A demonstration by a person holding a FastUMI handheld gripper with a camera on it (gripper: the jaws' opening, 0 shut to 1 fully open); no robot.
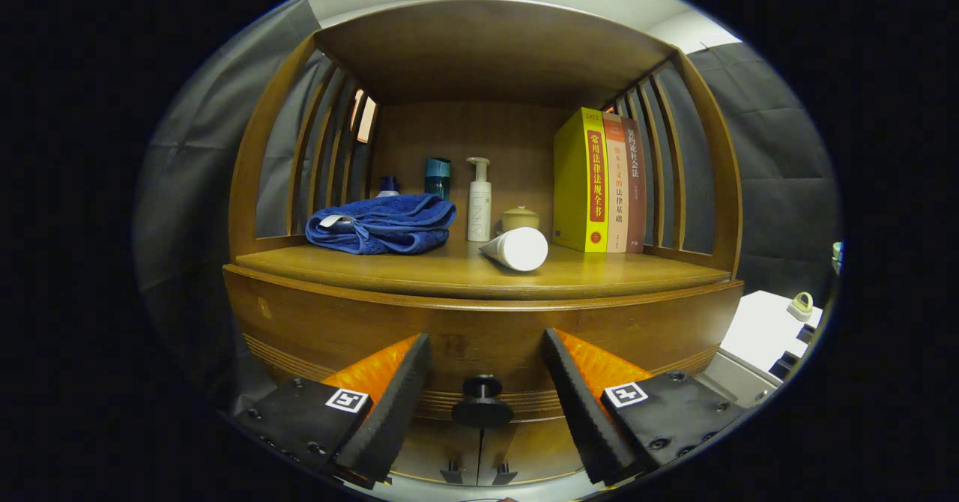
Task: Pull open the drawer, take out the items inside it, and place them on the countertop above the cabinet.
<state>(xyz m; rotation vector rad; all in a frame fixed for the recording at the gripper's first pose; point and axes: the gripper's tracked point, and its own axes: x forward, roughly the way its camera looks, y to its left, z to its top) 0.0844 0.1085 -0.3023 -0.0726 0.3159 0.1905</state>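
Here, my claw (483,404) hangs wide open in front of the shut drawer (479,337).

I could clip the knob (482,399) off-centre and slip, as it sits between my fingers, untouched. A white tube (515,249) lies on its side on the worktop (419,270) above, near the front edge, so a jolt might roll it off; whether it came from the drawer I can't tell.

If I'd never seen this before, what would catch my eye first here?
Probably the gripper, open, its two fingers spread to either side of a small dark drawer knob on the wooden cabinet. Beyond the fingers, on the countertop, a blue towel lies folded, a white tube lies on its side, and a yellow book stands upright.
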